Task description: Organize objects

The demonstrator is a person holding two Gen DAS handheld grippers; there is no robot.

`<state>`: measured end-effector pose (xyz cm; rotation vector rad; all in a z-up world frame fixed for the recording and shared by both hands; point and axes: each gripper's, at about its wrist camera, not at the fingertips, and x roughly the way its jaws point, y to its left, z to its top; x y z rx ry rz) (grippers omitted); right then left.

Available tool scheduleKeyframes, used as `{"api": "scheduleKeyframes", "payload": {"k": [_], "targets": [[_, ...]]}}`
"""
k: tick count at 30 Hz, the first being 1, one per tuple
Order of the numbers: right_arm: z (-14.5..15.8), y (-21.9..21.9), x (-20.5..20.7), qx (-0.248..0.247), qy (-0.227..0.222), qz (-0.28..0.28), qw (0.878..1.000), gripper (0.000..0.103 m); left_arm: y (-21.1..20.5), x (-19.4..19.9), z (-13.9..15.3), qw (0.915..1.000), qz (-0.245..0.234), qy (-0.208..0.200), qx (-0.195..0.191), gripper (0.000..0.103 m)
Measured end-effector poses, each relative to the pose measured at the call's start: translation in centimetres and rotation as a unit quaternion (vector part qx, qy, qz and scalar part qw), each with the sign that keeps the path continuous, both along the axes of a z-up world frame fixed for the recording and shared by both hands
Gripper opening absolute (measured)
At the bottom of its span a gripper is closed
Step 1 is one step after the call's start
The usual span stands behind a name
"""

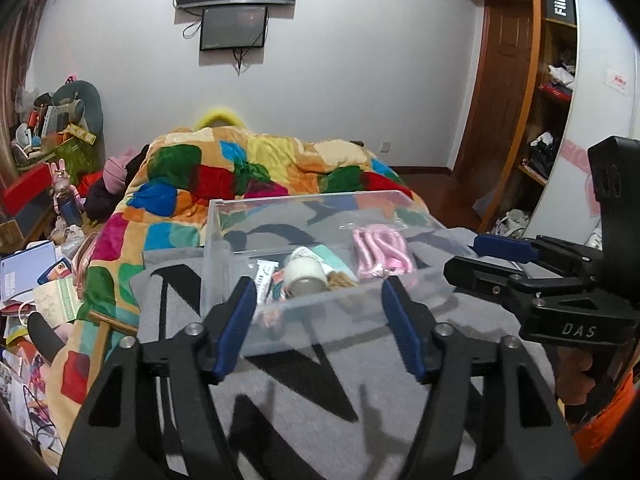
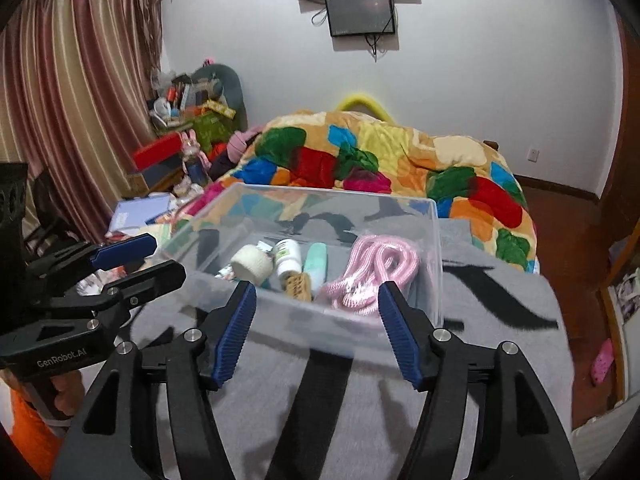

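A clear plastic box (image 1: 224, 240) (image 2: 436, 240) stands on a grey blanket with black stripes on the bed. Inside lie a pink rope (image 1: 380, 252) (image 2: 376, 272), a white bandage roll (image 1: 304, 270) (image 2: 252, 266), a white pill bottle (image 2: 289, 258), a mint green tube (image 2: 316, 266), a small white tube (image 1: 265, 276) and a tan brush (image 2: 298, 286). My left gripper (image 1: 318, 320) is open and empty just before the box's near wall. My right gripper (image 2: 318, 324) is open and empty at the near wall too. Each shows beside the other, right (image 1: 484, 260) and left (image 2: 136, 260).
A colourful patchwork quilt (image 1: 240, 176) (image 2: 360, 160) covers the bed behind the box. Cluttered books, boxes and toys (image 1: 44, 240) (image 2: 180, 140) crowd the floor at left. A wooden shelf (image 1: 552, 100) stands at right. Screens (image 2: 360, 12) hang on the far wall.
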<state>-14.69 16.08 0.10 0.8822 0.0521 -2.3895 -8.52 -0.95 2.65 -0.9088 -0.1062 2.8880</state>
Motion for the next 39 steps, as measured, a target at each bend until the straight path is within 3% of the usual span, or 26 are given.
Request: {"api": "scheduleKeyframes", "payload": {"k": [7, 14, 39], "targets": [[-0.7, 1.2, 2.2, -0.016, 0.011, -0.009, 1.000, 0.068, 0.9, 2.1, -1.2, 1.0000, 0.000, 0.006, -0.002, 0.070], [-1.4, 1.4, 3.8, -0.002, 0.030, -0.014, 0.999, 0.068, 1.5, 3.0, -2.4, 1.0000, 0.004, 0.006, 0.002, 0.070], [-2.0, 1.6, 4.3, -0.006, 0.026, -0.007, 1.000, 0.071, 1.7, 3.5, -3.3, 0.9999, 0.011, -0.001, 0.008, 0.071]]}}
